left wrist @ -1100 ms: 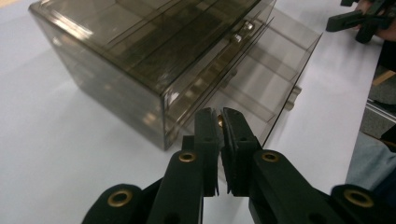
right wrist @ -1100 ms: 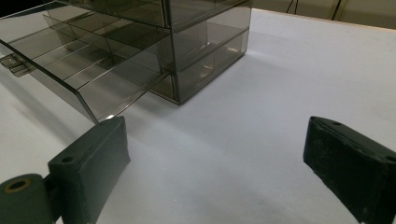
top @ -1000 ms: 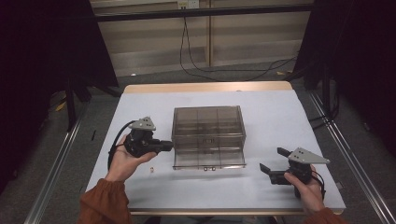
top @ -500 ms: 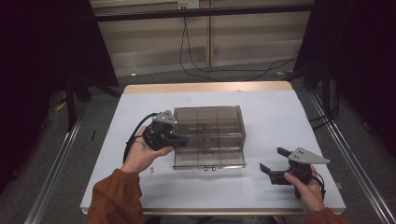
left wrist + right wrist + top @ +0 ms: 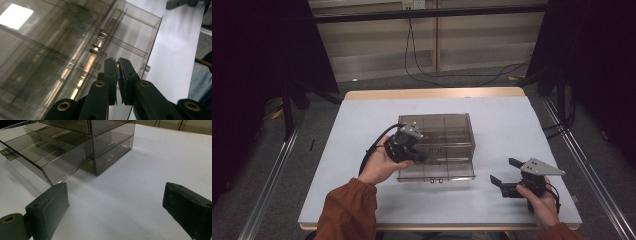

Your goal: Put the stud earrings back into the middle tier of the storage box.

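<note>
A smoky clear drawer cabinet stands mid-table with its lowest drawer pulled out toward me. My left gripper hangs over the drawer's left part. In the left gripper view its jaws are shut on a small brass-coloured piece, above the drawer's dividers. Two small metal pieces lie in a compartment further in. My right gripper rests open on the table, right of the drawer, with nothing between its fingers. The right gripper view has the cabinet and the open drawer ahead of the right gripper.
The white table has bare room left, right and behind the cabinet. Its far edge is a wooden strip. Metal rails run along both sides on the floor, and cables lie beyond the table.
My left gripper has moved right from the table left of the cabinet to above the open drawer. The right gripper has stayed where it was.
</note>
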`<state>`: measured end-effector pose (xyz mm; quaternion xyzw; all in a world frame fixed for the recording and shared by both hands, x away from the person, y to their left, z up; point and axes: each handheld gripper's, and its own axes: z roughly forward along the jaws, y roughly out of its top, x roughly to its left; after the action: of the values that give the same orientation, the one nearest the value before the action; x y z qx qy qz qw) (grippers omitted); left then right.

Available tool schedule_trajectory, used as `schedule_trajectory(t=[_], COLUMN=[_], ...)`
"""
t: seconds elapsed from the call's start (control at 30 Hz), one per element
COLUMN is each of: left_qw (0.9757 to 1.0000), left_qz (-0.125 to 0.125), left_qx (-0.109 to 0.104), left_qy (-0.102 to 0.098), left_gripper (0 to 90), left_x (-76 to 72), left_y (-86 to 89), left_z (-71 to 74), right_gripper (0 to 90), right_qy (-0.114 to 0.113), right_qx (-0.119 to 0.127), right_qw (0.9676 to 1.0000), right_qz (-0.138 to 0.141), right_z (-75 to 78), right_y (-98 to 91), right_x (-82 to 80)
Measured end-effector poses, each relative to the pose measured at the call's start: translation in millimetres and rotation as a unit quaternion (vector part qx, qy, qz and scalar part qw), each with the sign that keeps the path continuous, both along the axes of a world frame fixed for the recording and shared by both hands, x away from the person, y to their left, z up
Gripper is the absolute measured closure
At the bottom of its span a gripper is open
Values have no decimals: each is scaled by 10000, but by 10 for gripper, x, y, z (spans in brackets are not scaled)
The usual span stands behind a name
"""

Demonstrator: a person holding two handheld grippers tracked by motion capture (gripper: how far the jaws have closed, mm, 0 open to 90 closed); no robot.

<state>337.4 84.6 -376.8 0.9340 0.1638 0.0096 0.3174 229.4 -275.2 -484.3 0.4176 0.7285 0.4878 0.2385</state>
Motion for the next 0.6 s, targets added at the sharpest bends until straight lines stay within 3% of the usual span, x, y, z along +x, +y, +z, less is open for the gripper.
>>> schedule_trajectory(t=[0.1, 0.3, 0.4, 0.6], left_qw=[9999, 9985, 9980, 9942], left_qz=[-41, -161, -180, -344], left_qx=[105, 520, 585, 1010], left_qy=[59, 107, 127, 88], left_gripper=[856, 856, 855, 854], left_x=[11, 33, 38, -5], left_y=[-83, -233, -280, -449], left_z=[-42, -106, -130, -250], right_gripper=[60, 60, 60, 59], right_qy=[-1, -1, 2, 8], right_qx=[-3, -3, -5, -9], right_qw=[10000, 10000, 10000, 10000], right_qz=[3, 10, 22, 32], right_z=[0, 0, 0, 0], right_y=[1, 0, 1, 3], right_x=[0, -1, 1, 0])
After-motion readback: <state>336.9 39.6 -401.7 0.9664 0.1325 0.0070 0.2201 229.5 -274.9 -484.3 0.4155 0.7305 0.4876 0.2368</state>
